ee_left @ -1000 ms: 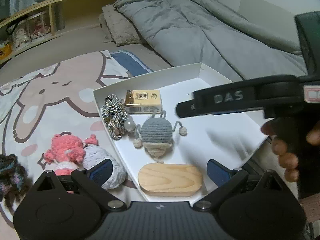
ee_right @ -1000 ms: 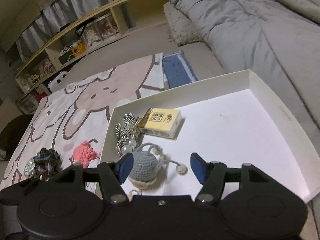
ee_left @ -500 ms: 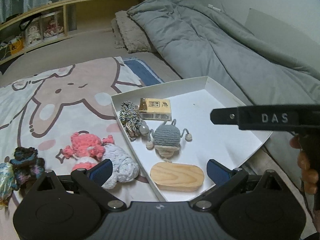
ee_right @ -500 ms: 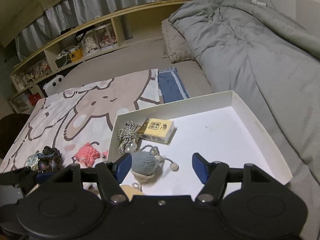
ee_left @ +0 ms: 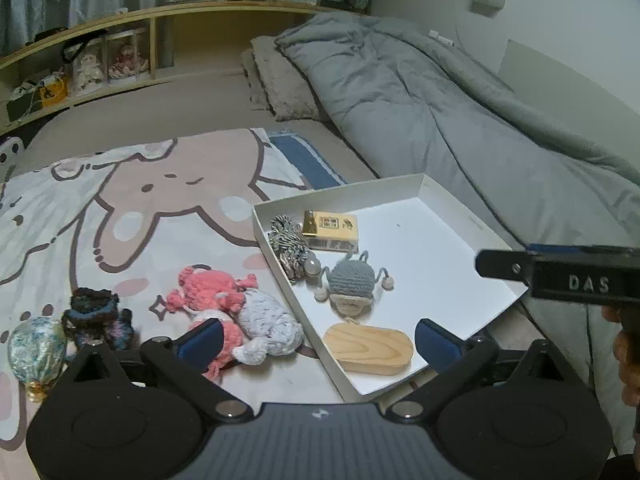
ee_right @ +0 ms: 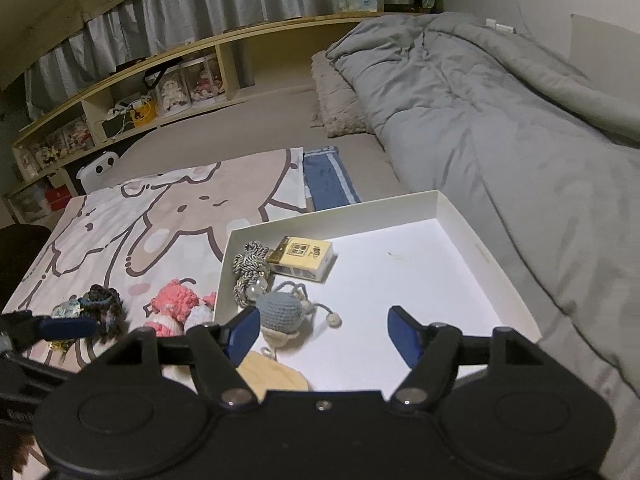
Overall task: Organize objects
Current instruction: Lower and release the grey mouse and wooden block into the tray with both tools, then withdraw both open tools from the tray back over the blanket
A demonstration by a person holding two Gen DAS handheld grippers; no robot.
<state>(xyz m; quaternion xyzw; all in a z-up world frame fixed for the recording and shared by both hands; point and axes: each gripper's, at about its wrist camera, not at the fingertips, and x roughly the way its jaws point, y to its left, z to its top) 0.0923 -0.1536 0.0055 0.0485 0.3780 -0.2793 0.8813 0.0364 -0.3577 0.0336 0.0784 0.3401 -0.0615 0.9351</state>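
Observation:
A white tray (ee_left: 440, 190) lies on the bed. In it are a yellow box (ee_left: 332, 226), a striped rope charm (ee_left: 288, 240), a grey crochet bug (ee_left: 352, 280) and a wooden oval (ee_left: 368, 348). Left of the tray lie a pink crochet doll (ee_left: 208, 296), a pale lilac crochet piece (ee_left: 268, 324), a dark crochet piece (ee_left: 96, 312) and a teal ball (ee_left: 36, 348). My left gripper (ee_left: 318, 340) hovers open above the tray's near-left corner, holding nothing. My right gripper (ee_right: 324, 332) hangs over the tray (ee_right: 340, 210); its jaws are opening and empty, the grey bug (ee_right: 280, 312) lying below its left finger.
The things rest on a cartoon-print blanket (ee_left: 140, 200). A grey duvet (ee_left: 440, 100) runs along the right, with a pillow (ee_left: 280, 80) and a blue towel (ee_left: 308, 160) behind the tray. A wooden shelf (ee_left: 100, 60) lines the back. A person's hand (ee_left: 628, 356) grips the right tool.
Both grippers have lifted and drawn back from the tray, so more of the bed shows. The right gripper's jaws stand wider. The things in the tray have not moved.

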